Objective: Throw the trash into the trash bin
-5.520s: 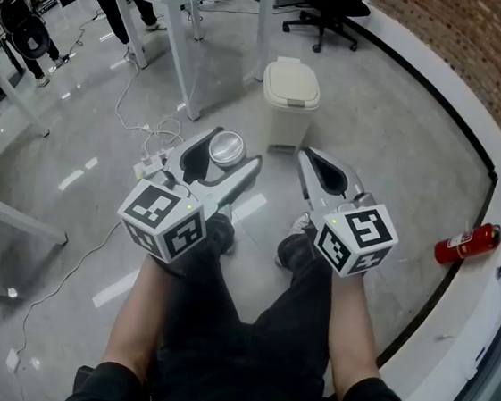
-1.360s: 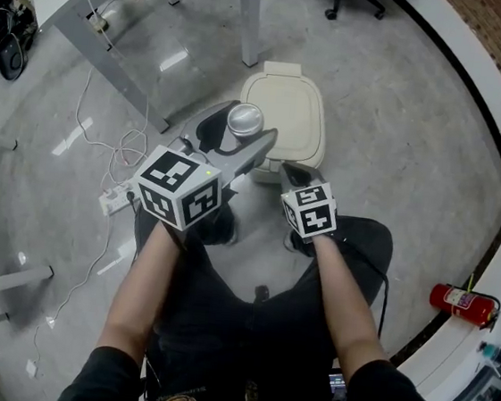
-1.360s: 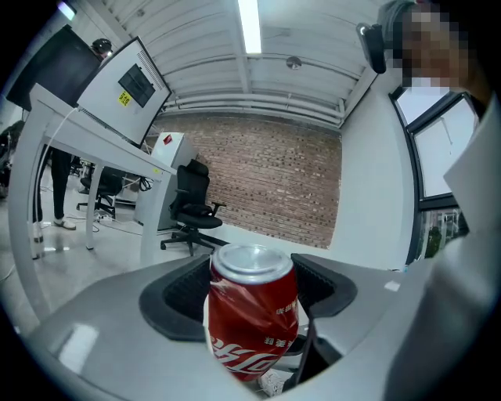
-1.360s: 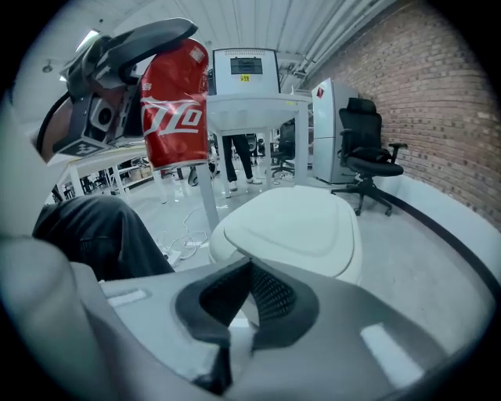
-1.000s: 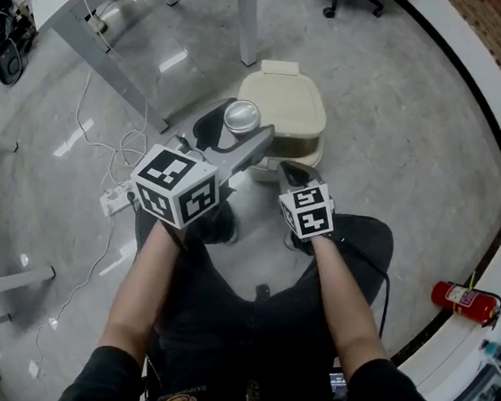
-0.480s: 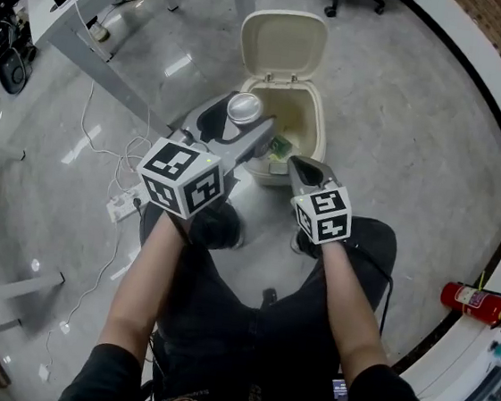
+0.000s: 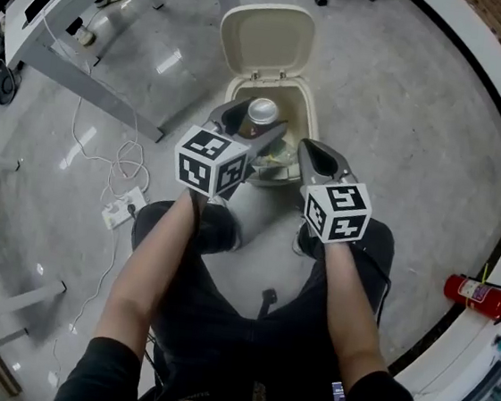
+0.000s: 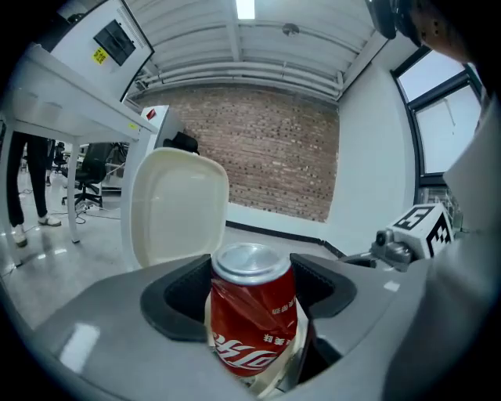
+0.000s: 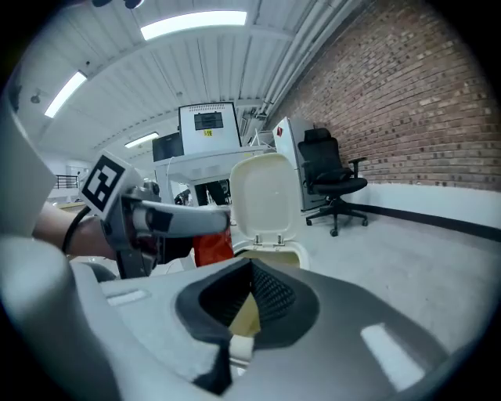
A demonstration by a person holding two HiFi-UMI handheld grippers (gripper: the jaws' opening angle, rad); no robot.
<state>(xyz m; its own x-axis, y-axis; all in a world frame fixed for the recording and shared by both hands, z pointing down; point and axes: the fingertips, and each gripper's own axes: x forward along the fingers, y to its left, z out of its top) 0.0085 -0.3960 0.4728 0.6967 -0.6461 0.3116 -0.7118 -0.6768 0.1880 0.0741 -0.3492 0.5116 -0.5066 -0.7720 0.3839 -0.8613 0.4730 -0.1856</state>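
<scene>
Red dented can (image 7: pixel 262 111) is clamped in your left gripper's (image 8: pixel 250 286) jaws, over the open trash bin (image 7: pixel 312 112). Your right gripper's (image 9: pixel 249 305) jaws are closed, empty.

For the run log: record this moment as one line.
left tool: shut on red can | right tool: shut, empty | bin: lid up

Can (image 7: pixel 262 111) in jaws of left gripper (image 7: pixel 258 122), over trash bin (image 7: pixel 312 126); right gripper (image 7: pixel 310 151) alongside

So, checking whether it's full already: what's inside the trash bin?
The trash bin is open, and some trash shows inside near its front. The red can, held in the left gripper, covers much of the rest.
</scene>
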